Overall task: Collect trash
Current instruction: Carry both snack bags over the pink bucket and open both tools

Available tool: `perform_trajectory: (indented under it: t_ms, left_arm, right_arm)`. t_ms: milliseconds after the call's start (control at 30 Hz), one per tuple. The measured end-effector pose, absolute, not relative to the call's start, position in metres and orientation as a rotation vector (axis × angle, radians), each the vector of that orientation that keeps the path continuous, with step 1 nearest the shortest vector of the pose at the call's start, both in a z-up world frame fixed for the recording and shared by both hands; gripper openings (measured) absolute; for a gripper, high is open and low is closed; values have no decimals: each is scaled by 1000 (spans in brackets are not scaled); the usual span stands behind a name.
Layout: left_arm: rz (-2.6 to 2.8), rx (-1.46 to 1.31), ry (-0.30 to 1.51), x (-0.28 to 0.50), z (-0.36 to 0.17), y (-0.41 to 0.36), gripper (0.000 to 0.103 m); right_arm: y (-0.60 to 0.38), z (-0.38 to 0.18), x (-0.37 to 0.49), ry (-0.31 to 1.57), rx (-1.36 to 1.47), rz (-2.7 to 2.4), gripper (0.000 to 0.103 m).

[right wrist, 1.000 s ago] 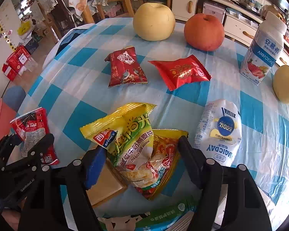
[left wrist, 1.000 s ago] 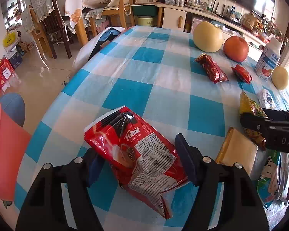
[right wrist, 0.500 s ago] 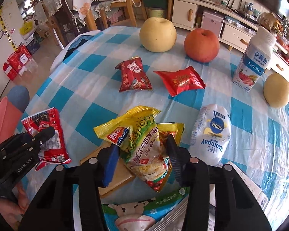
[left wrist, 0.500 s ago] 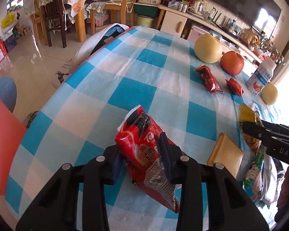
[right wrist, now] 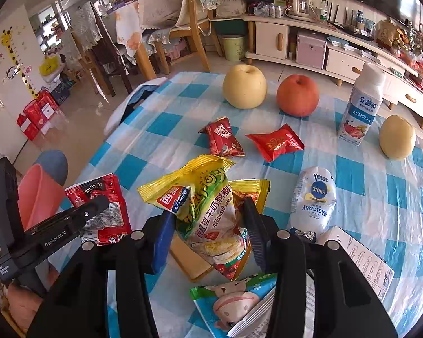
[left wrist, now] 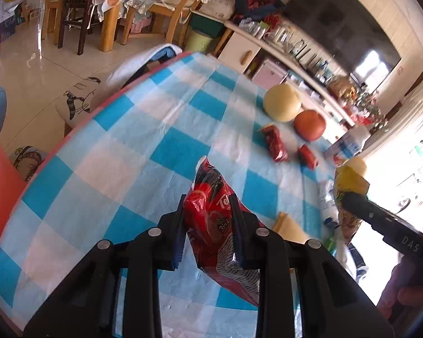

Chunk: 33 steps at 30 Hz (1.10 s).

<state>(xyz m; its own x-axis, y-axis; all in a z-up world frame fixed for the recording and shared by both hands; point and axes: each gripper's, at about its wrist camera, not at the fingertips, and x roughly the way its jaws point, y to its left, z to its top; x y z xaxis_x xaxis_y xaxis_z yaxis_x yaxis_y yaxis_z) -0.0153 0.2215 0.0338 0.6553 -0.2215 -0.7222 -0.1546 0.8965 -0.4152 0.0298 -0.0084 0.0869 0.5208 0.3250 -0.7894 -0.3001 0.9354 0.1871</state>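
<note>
My left gripper is shut on a red snack wrapper and holds it lifted above the blue checked tablecloth; it also shows in the right wrist view. My right gripper is shut on a yellow oatmeal wrapper with a second yellow-red wrapper behind it, raised off the table. In the left wrist view the yellow wrapper shows at the right with the right gripper's finger.
Two small red wrappers lie mid-table. A pear, an apple, a yogurt bottle, another pear, a white pouch, a tan pad and a green packet are there. A pink bin stands at the left.
Both grippers closed on their wrappers and lifted them off the table. The left gripper tilted and rose with the red wrapper.
</note>
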Motion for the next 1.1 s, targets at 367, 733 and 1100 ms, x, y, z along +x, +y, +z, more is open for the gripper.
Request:
perform_trajectory:
  t_ms: [367, 733, 1100]
  left_arm:
    - [43, -575, 680, -37, 83, 284, 29]
    - [377, -662, 564, -79, 113, 411, 29]
    - [594, -748, 597, -115, 98, 507, 30]
  right_arm:
    - [23, 134, 7, 867, 251, 537, 48]
    - [162, 144, -20, 900, 400, 827, 48]
    - [308, 117, -27, 1027, 467, 1033, 49]
